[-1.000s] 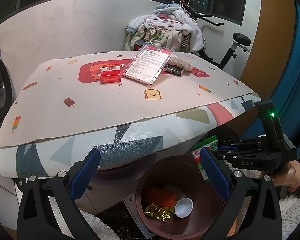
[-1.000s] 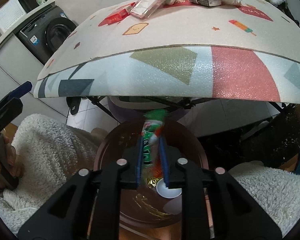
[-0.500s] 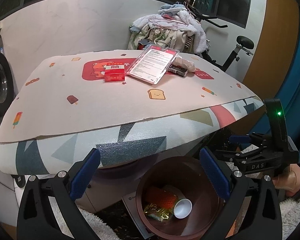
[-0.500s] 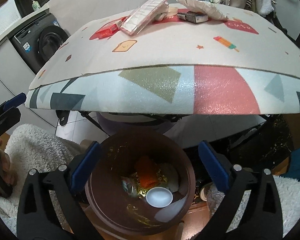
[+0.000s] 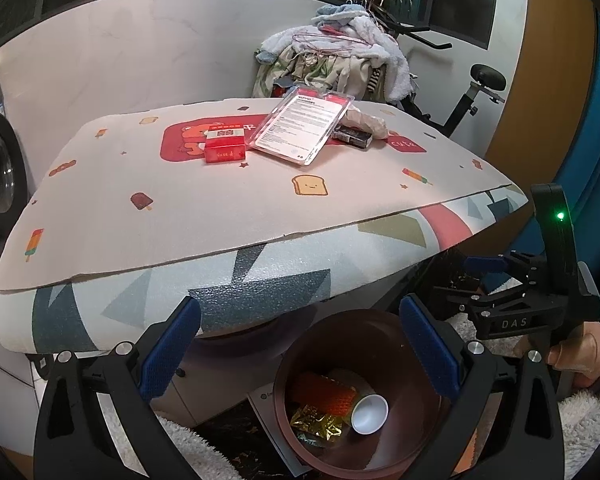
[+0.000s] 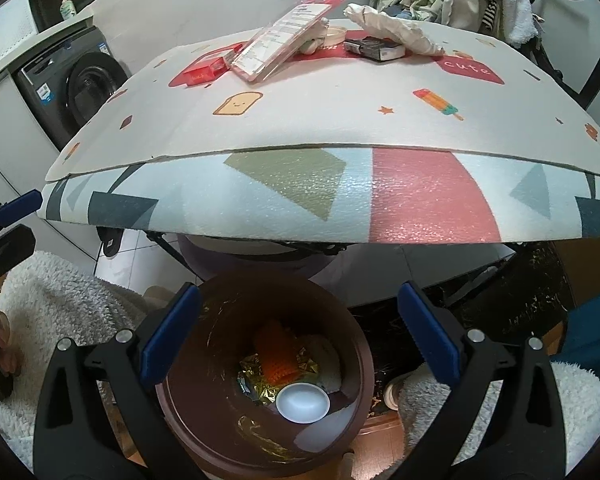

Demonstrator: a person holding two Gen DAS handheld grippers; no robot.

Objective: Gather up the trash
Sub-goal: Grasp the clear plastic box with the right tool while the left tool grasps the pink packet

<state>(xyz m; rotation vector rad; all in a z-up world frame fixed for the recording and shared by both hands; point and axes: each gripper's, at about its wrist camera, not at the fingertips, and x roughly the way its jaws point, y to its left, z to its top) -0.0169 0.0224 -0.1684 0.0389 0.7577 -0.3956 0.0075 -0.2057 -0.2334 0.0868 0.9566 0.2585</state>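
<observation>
A brown trash bin (image 5: 440, 420) stands on the floor under the table's front edge; it also shows in the right wrist view (image 6: 188, 400). It holds an orange wrapper (image 6: 278, 354), gold foil (image 5: 316, 420) and a white cup (image 6: 302, 403). My left gripper (image 5: 300, 352) is open and empty above the bin. My right gripper (image 6: 298, 344) is open and empty over the bin, also seen from the side in the left wrist view (image 5: 480, 276). On the table lie a red box (image 5: 225, 149), a clear blister pack (image 5: 300, 128), a dark box (image 5: 352, 136) and a crumpled cream bag (image 6: 396, 34).
The table (image 5: 180, 216) has a patterned mat that hangs over its front edge. A washing machine (image 6: 72, 92) stands to the left. A pile of clothes (image 5: 340, 56) and an exercise bike (image 5: 476, 92) stand behind the table. White fluffy rug (image 6: 60, 304) covers the floor.
My right gripper held a green and red wrapper over the bin, then opened and dropped it. Both grippers have since risen a little. The left gripper stayed open.
</observation>
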